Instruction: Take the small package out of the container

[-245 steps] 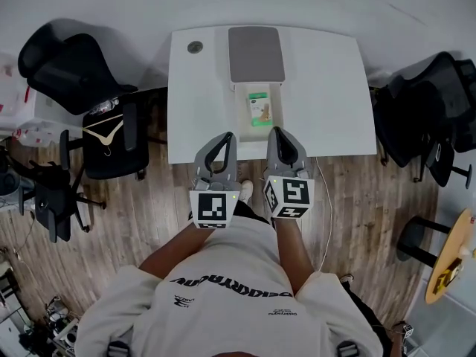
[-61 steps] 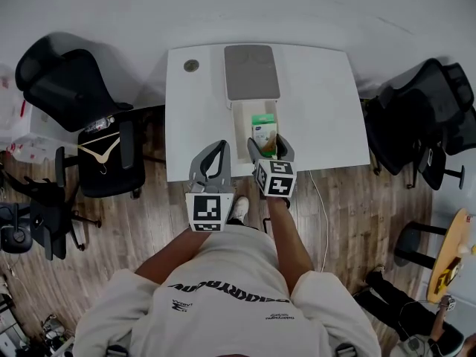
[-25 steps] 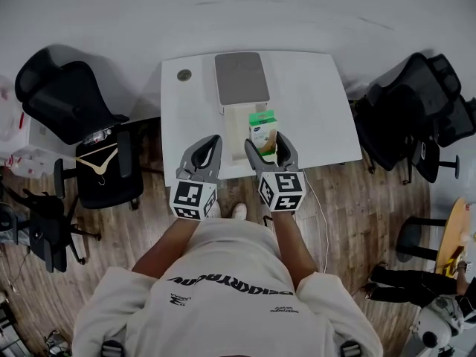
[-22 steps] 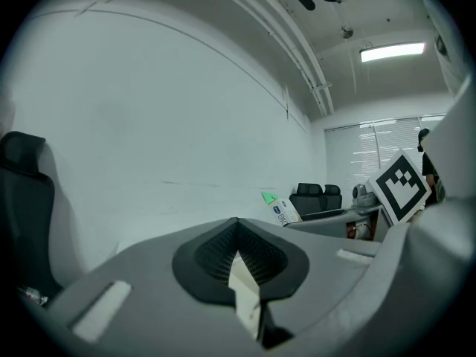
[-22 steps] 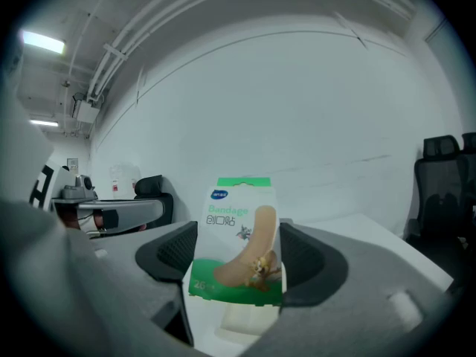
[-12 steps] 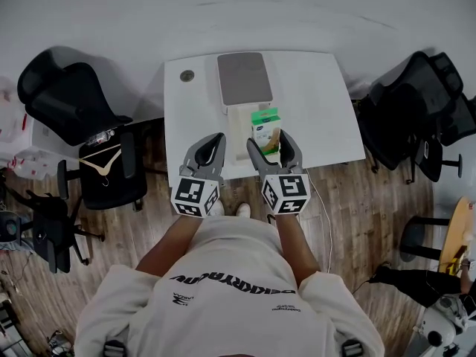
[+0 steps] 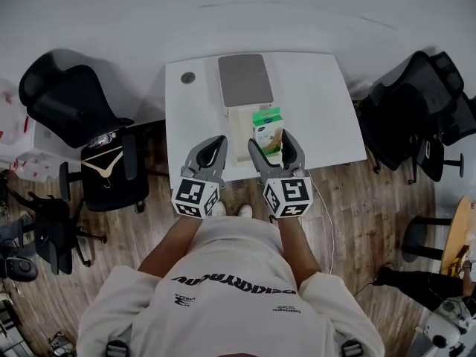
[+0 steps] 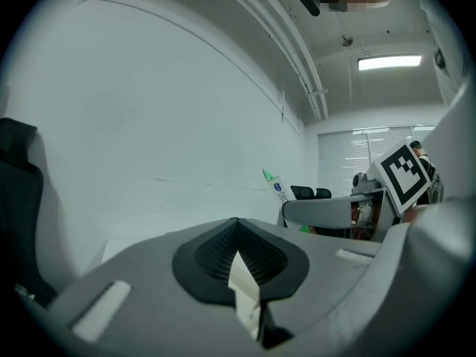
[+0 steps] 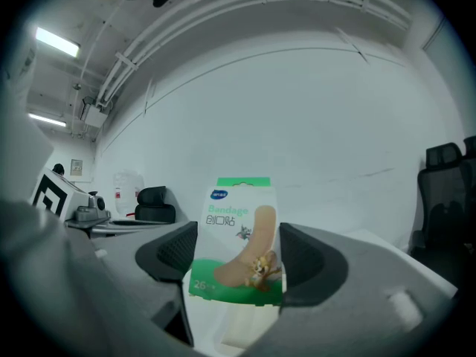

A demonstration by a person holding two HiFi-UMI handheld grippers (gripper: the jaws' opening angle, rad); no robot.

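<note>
Two claws are hovering mid-frame — the right claw (image 7: 271,146) is now clamping the small package (image 9: 238,251), lifted upright above the container (image 7: 236,121) where it lay seconds ago, so the removal looks nearly done — while the left claw (image 7: 210,141) is idling, closed and empty.

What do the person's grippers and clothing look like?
The left gripper and right gripper are grey, with curved jaws lined by dark ribbed pads; each carries a white cube of black square markers. The person wears a pale short-sleeved shirt with dark lettering.
</note>
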